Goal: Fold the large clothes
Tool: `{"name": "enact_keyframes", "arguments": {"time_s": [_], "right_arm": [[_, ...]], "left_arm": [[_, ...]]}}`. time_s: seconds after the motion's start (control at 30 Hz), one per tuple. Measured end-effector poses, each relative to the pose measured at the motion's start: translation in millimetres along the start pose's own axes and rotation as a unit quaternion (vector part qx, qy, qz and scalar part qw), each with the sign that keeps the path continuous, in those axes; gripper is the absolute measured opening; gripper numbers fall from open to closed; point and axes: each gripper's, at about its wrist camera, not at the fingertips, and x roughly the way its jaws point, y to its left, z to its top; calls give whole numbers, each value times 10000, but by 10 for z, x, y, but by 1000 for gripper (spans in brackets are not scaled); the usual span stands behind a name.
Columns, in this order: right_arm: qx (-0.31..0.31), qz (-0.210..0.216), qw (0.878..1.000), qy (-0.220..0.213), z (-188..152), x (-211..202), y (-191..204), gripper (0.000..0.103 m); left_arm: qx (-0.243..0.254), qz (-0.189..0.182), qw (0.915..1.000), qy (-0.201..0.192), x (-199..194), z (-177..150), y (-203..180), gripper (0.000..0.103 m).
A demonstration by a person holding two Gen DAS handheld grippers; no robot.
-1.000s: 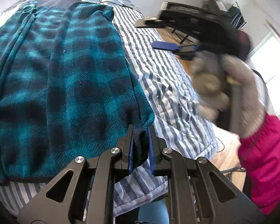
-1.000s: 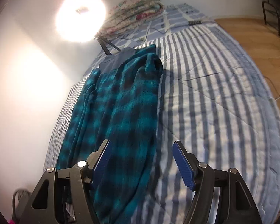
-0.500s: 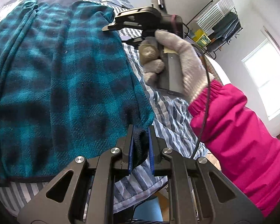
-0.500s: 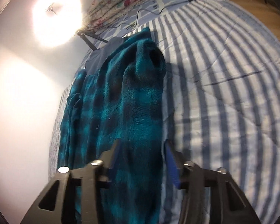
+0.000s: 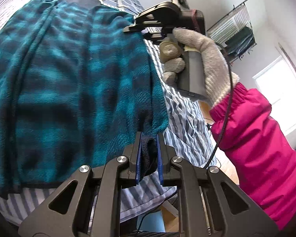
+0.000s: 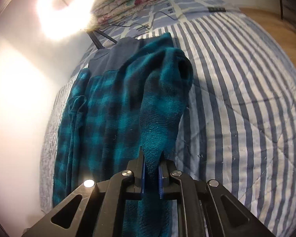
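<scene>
A large teal and black plaid fleece garment (image 5: 73, 83) lies lengthwise on a bed with a blue and white striped quilt (image 5: 183, 118). My left gripper (image 5: 149, 154) is shut on the garment's dark-hemmed near corner. My right gripper (image 6: 151, 169) is shut on the garment's right edge (image 6: 159, 122) farther up, lifting a ridge of fleece off the quilt (image 6: 246, 98). In the left wrist view the right gripper (image 5: 148, 29) shows at the garment's far right edge, held by a gloved hand (image 5: 197, 59) in a pink sleeve.
A bright ring light on a tripod (image 6: 65, 9) stands at the bed's far left. A folded floral quilt (image 6: 132, 0) and cables lie at the bed's head. A clothes rack (image 5: 234, 31) and window (image 5: 282, 94) are to the right. Wood floor (image 6: 276, 25) borders the bed.
My right gripper moved down onto the garment's right edge, closed from wide open and pinched the fleece, raising it. My left gripper kept its hold on the corner and lifted slightly.
</scene>
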Motion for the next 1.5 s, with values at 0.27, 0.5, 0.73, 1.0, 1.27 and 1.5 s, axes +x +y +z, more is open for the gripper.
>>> {"name": "enact_keyframes", "arguments": {"time_s": [0.27, 0.5, 0.73, 1.0, 1.27, 1.5], "right_arm": [[-475, -491, 9976, -78, 25, -59, 549, 7], [-1113, -784, 9907, 8, -16, 164, 1218, 7], [-1901, -1163, 9743, 318, -200, 634, 1764, 7], [-2320, -1660, 9565, 610, -390, 1164, 1986, 7], [-2094, -881, 9713, 710, -389, 946, 1878, 33], [-1650, -94, 9863, -4, -460, -18, 1422, 27]], "left_arm": [[-35, 249, 9994, -234, -336, -49, 239, 11], [-52, 549, 9978, -372, -595, -137, 448, 11], [-250, 792, 9961, -311, -657, -268, 732, 11], [-601, 840, 9945, -166, -656, -314, 1052, 11], [-166, 956, 9951, -210, -904, -375, 857, 13], [175, 1094, 9933, -318, -1348, -288, 839, 15]]}}
